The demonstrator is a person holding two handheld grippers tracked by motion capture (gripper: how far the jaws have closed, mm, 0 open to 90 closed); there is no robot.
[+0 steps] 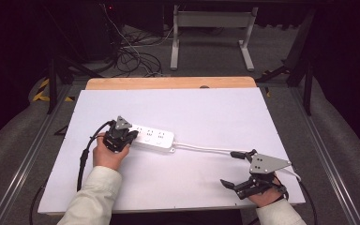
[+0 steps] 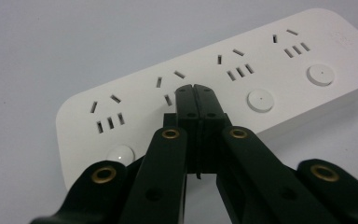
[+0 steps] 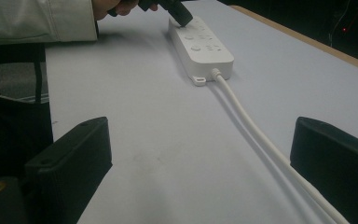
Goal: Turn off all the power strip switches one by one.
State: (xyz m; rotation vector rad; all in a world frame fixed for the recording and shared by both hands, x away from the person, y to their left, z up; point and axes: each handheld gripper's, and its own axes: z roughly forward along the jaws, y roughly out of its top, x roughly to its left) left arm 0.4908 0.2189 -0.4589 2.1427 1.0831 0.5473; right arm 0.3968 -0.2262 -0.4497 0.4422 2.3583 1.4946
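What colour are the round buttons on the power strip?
White, like the power strip itself. The round buttons show best in the left gripper view.

I see the white tabletop (image 1: 206, 112) spread beneath both the left jaws and the right jaws. Well beyond the left jaws, a wooden strip (image 1: 168, 83) lines its far edge. Farther out on the grey floor (image 1: 215, 63) lie a tangle of dark cables (image 1: 131, 56) and a white desk frame (image 1: 175, 47). Yellow-and-black tape (image 1: 41, 91) sits far left of the left jaws. A metal rail (image 1: 328, 164) runs outside the right jaws.
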